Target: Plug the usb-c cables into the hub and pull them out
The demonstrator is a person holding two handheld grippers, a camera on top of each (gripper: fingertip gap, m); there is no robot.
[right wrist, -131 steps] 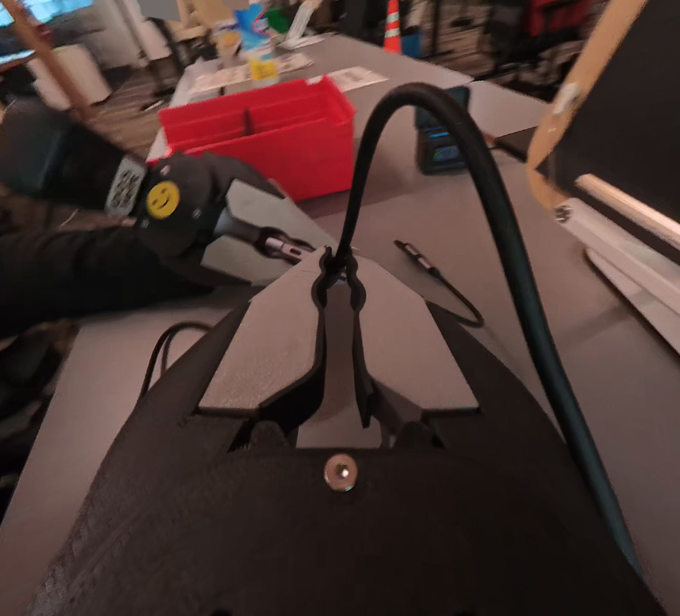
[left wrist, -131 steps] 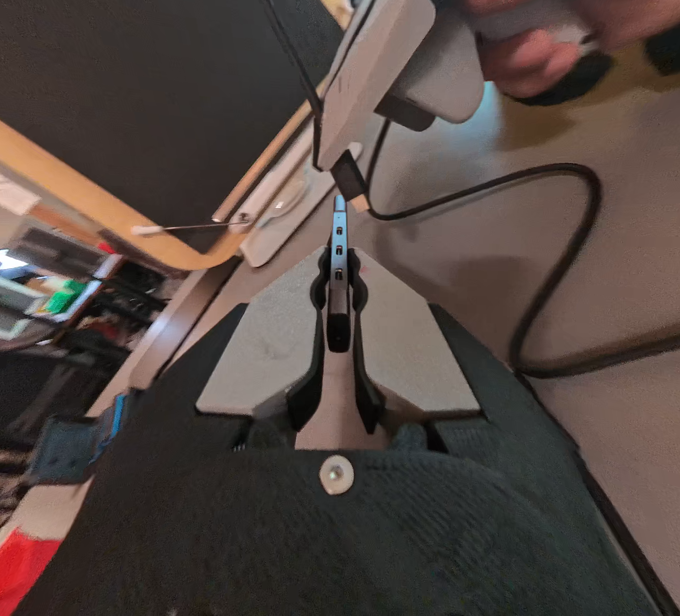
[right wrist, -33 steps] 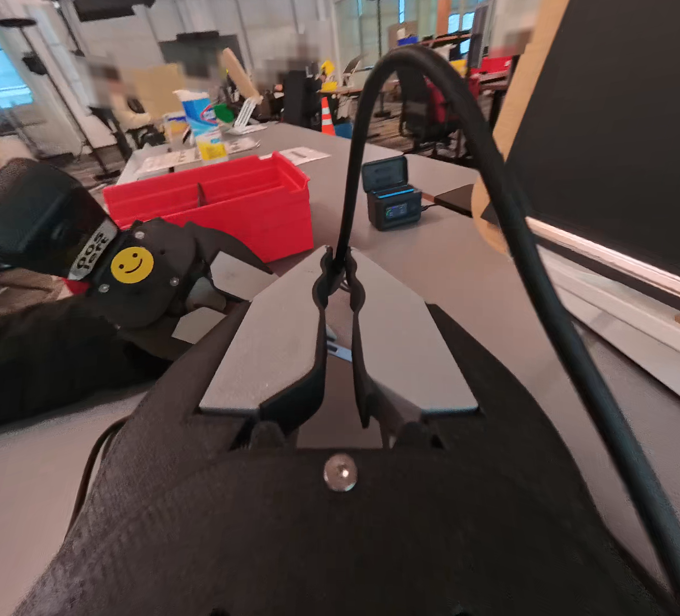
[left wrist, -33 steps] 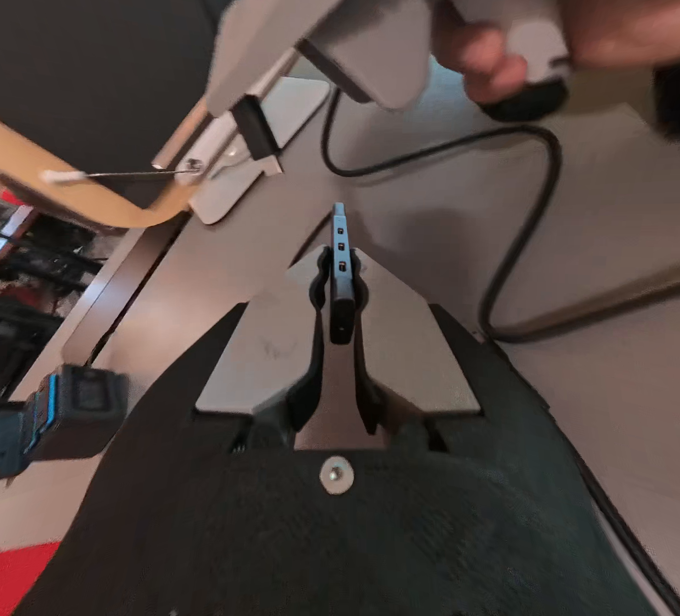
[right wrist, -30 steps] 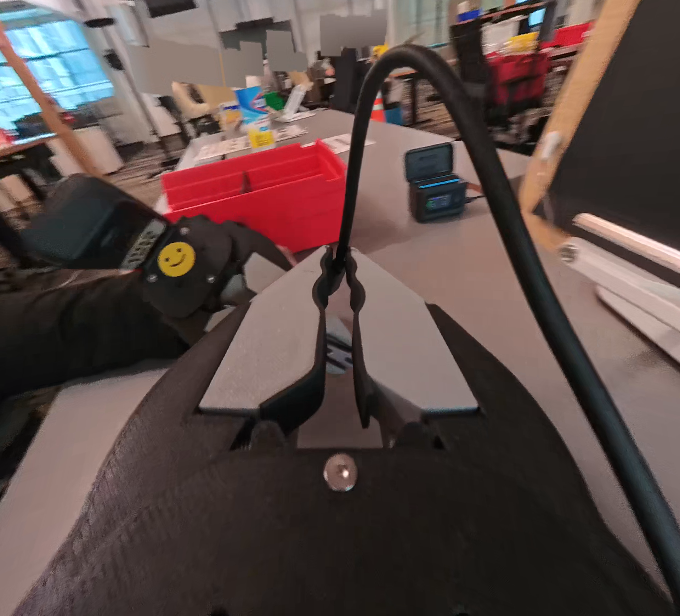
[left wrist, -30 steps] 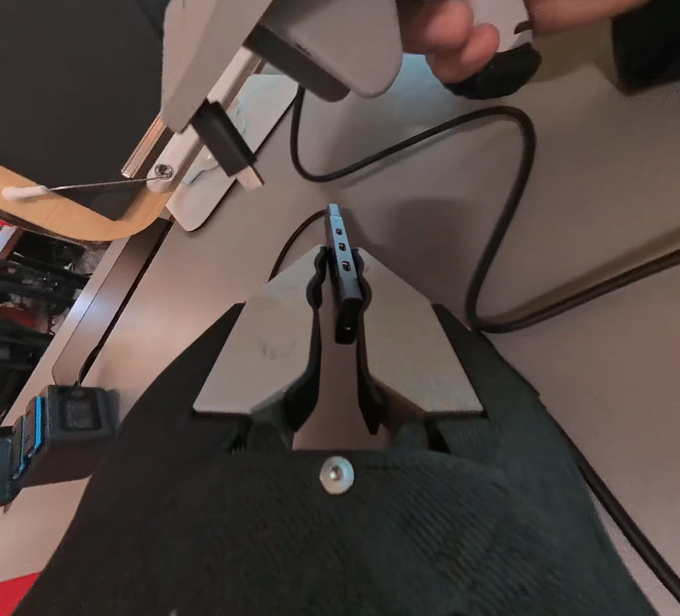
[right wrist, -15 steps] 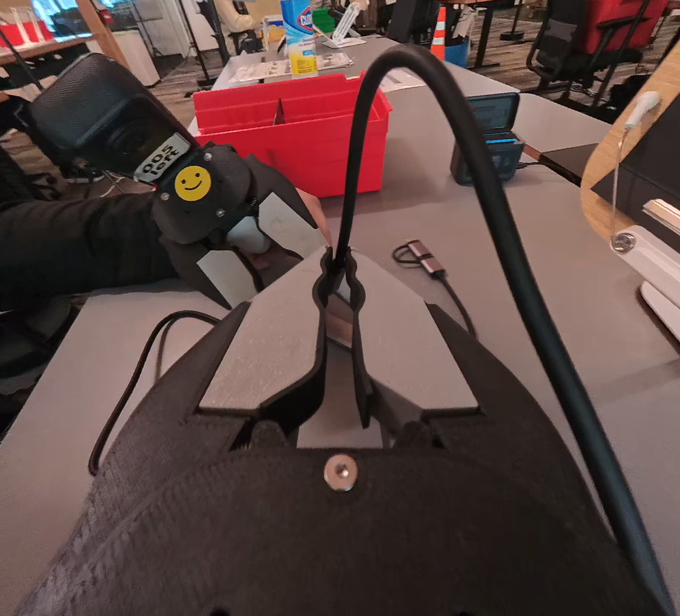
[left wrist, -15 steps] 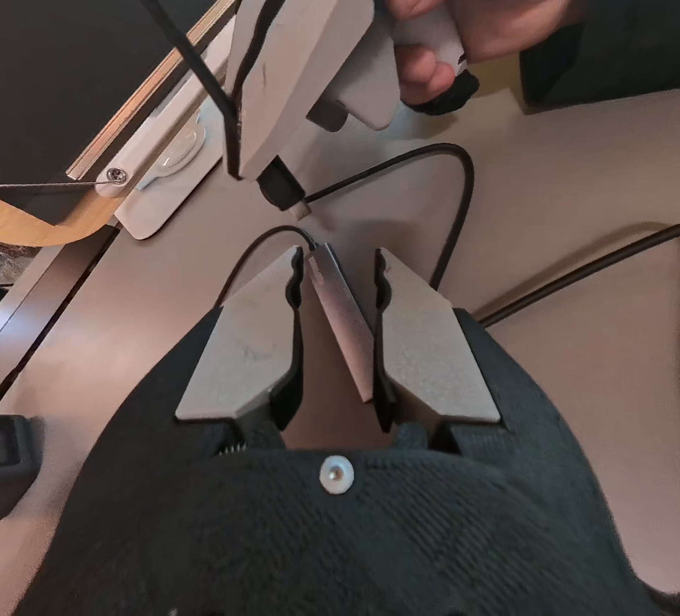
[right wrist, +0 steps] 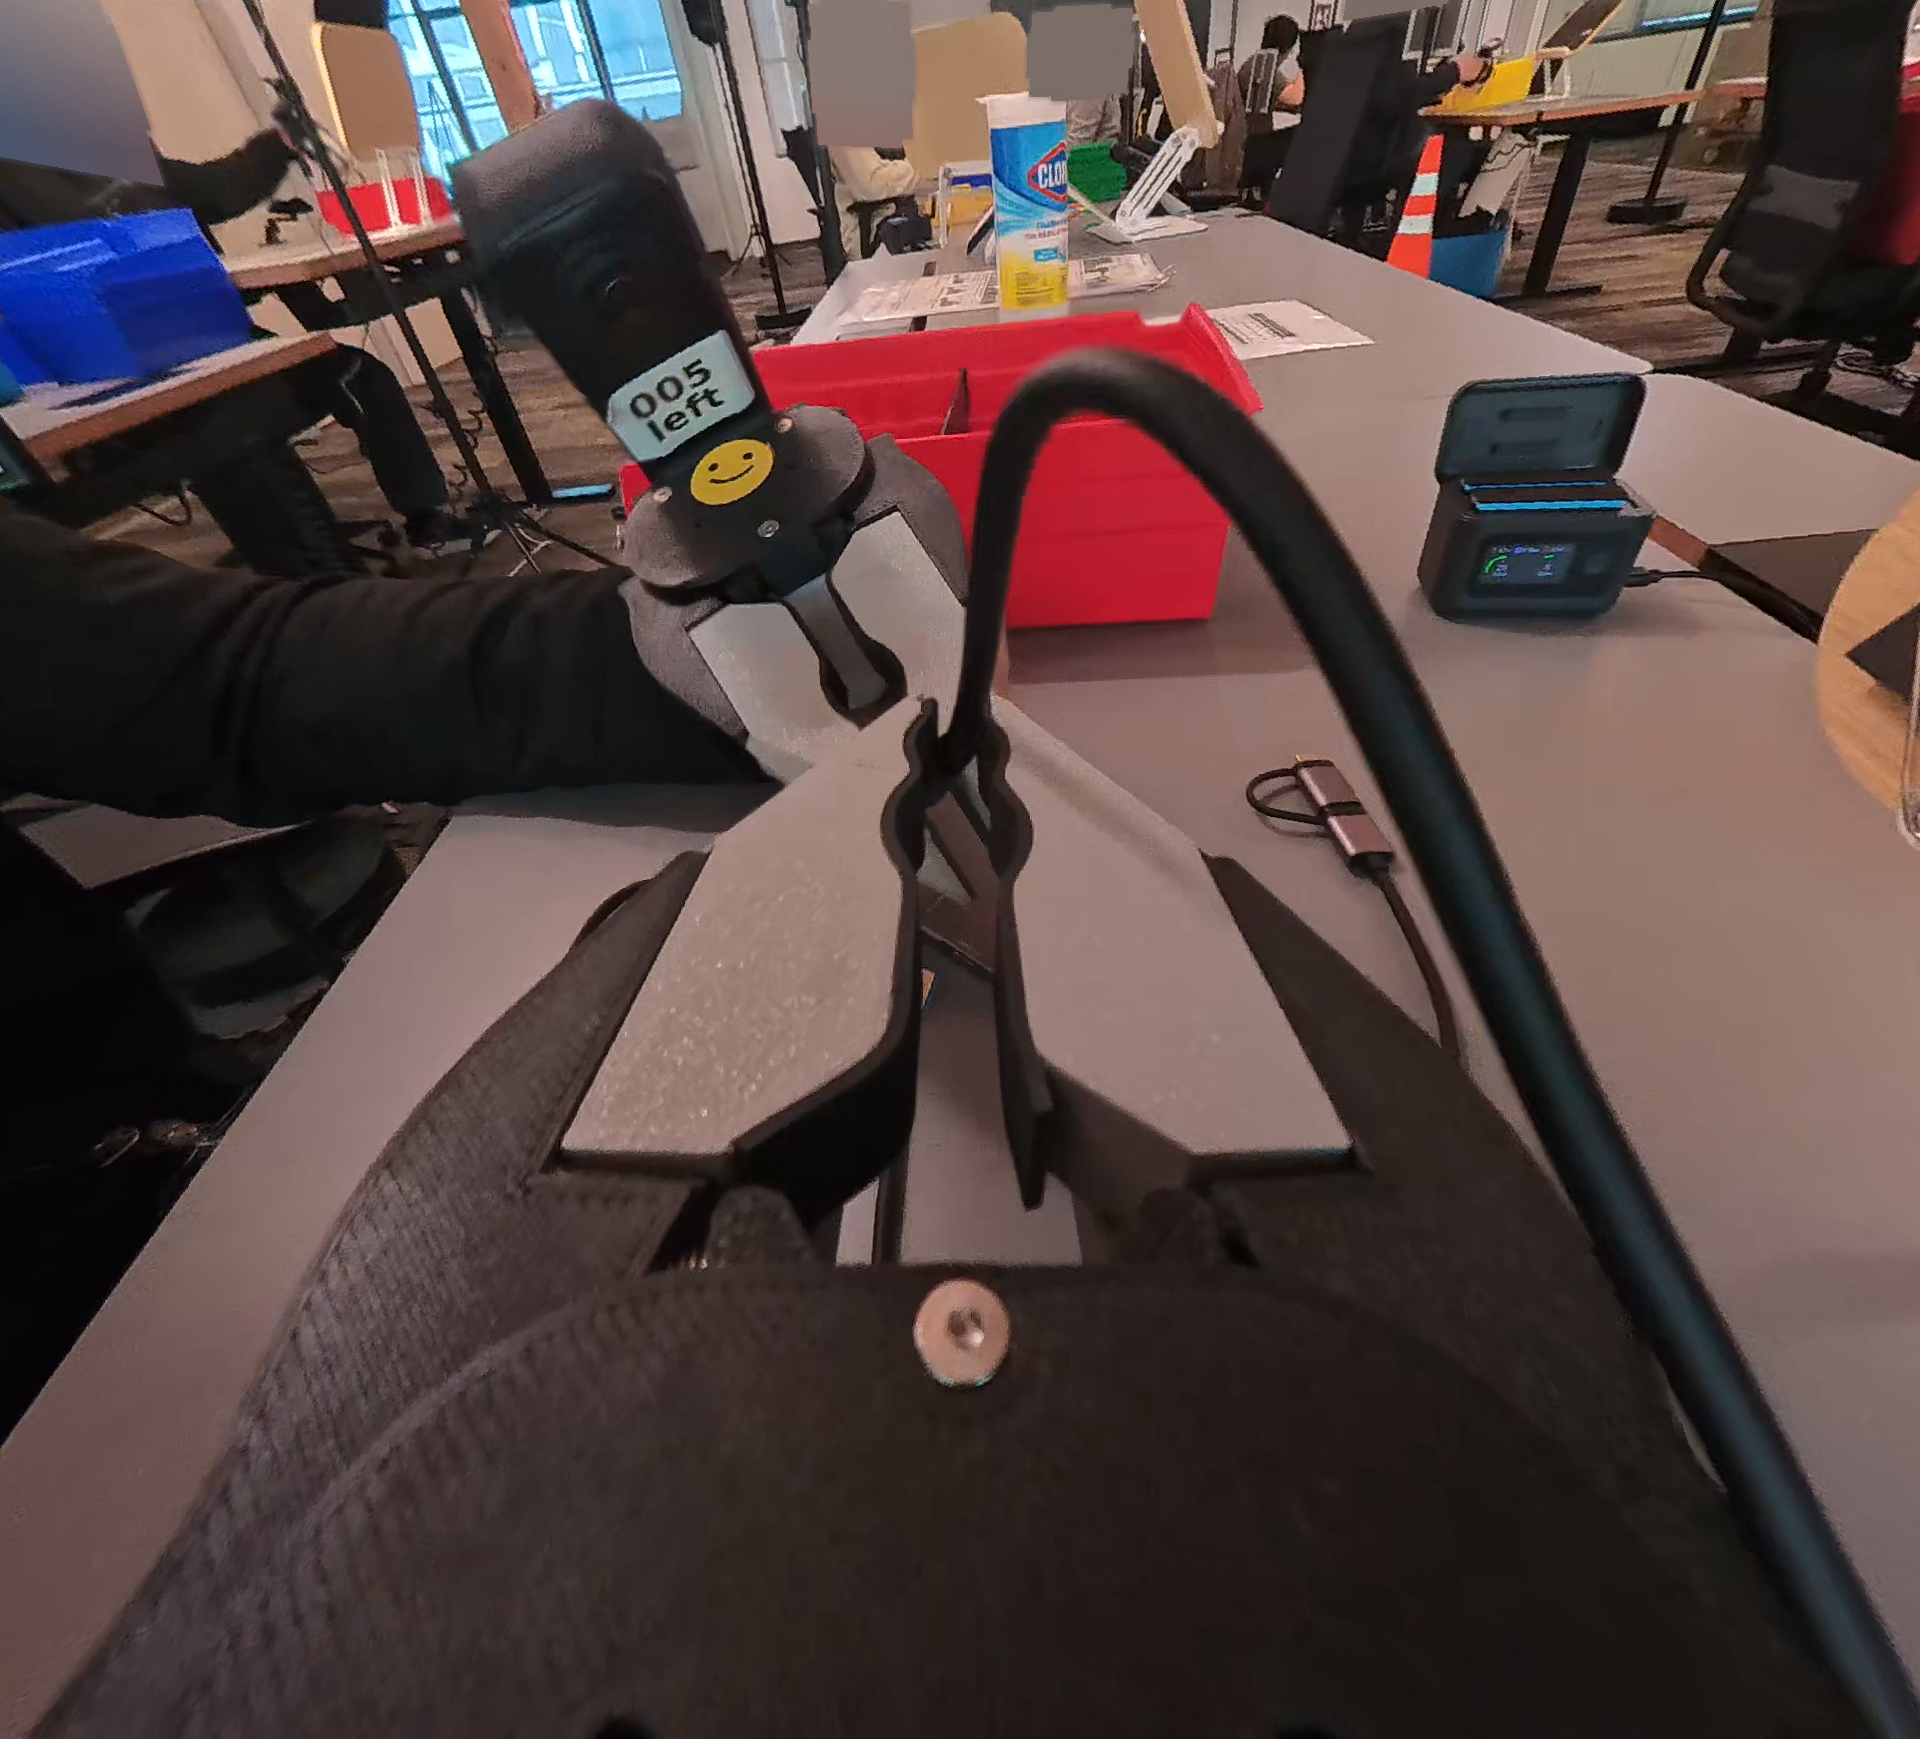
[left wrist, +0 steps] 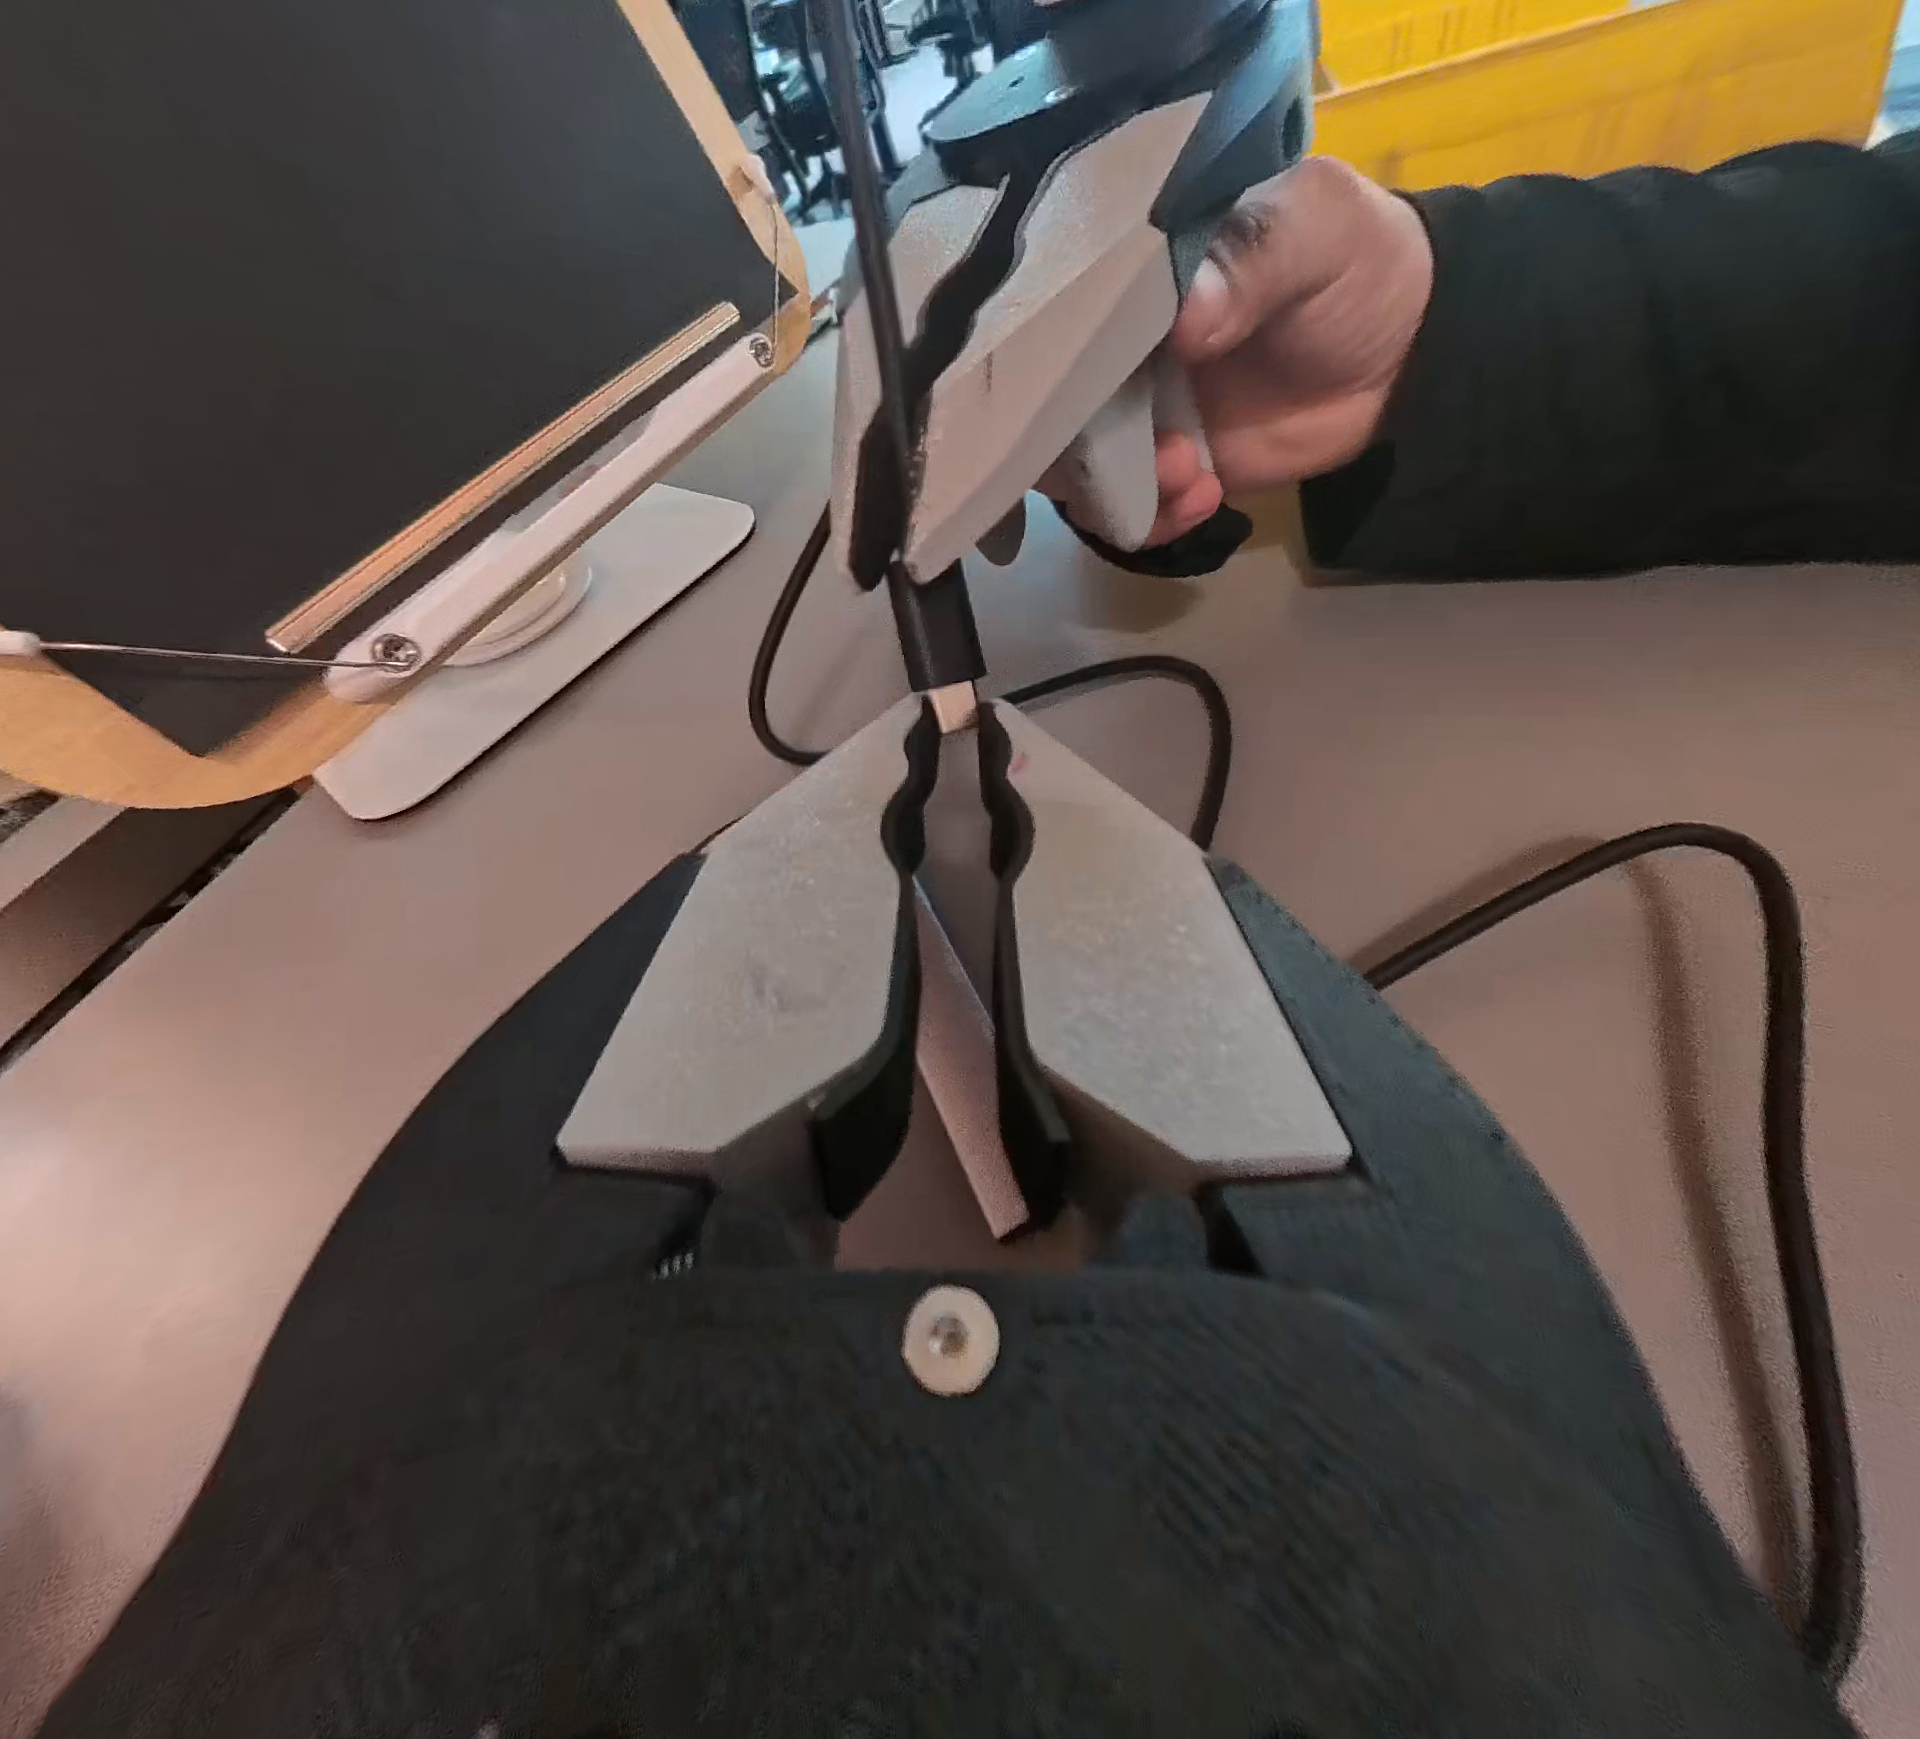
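Pinched at frame centre, the grey hub (left wrist: 961, 1055) is clamped edge-on by the left gripper (left wrist: 954, 739). Just above it, the black cable (left wrist: 940, 635) is gripped by the closed right gripper (left wrist: 902, 546), its plug tip meeting the hub's upper end.

The left gripper (left wrist: 951, 733) pointed forward and up over the table (left wrist: 1455, 754), its jaws nearly closed, clamping the hub (left wrist: 961, 1066). Directly above it the right gripper (left wrist: 883, 557) pointed down, jaws pinched on the cable (left wrist: 847, 183), the plug tip meeting the hub. A hand (left wrist: 1288, 359) squeezed its trigger, forearm level.
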